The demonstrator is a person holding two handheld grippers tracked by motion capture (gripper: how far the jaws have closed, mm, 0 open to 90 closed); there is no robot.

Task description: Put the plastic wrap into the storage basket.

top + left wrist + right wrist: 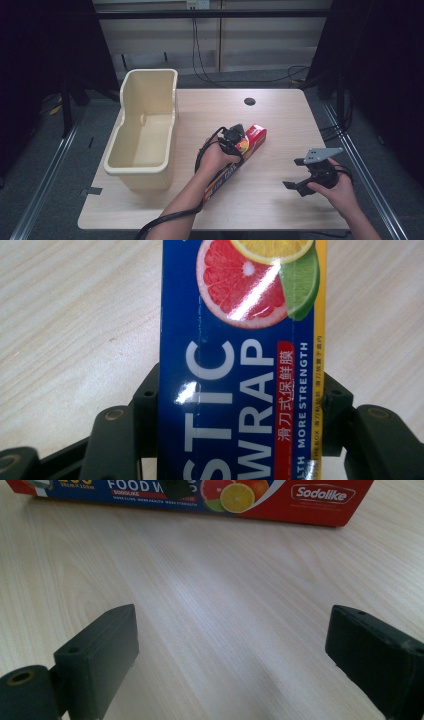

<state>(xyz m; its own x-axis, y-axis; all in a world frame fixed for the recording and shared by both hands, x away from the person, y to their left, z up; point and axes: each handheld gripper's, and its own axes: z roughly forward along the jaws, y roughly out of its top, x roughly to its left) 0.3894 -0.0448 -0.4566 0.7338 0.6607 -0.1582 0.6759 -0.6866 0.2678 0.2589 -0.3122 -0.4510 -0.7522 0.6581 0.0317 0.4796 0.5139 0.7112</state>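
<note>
A long plastic-wrap box, blue with a red end and citrus pictures, lies slantwise on the wooden table near its middle. My left gripper comes down on it from above and is shut across its width. In the left gripper view both black jaws press the long sides of the box, with my left gripper astride it. My right gripper is held over the table's front right, open, its jaws pointing left toward the box. The right gripper has only bare wood between its fingers, and the box lies beyond.
A tall cream plastic tub stands at the table's left edge, open at the top with nothing visible inside. A dark cable hole sits near the far edge. Cables trail from both grippers off the front edge.
</note>
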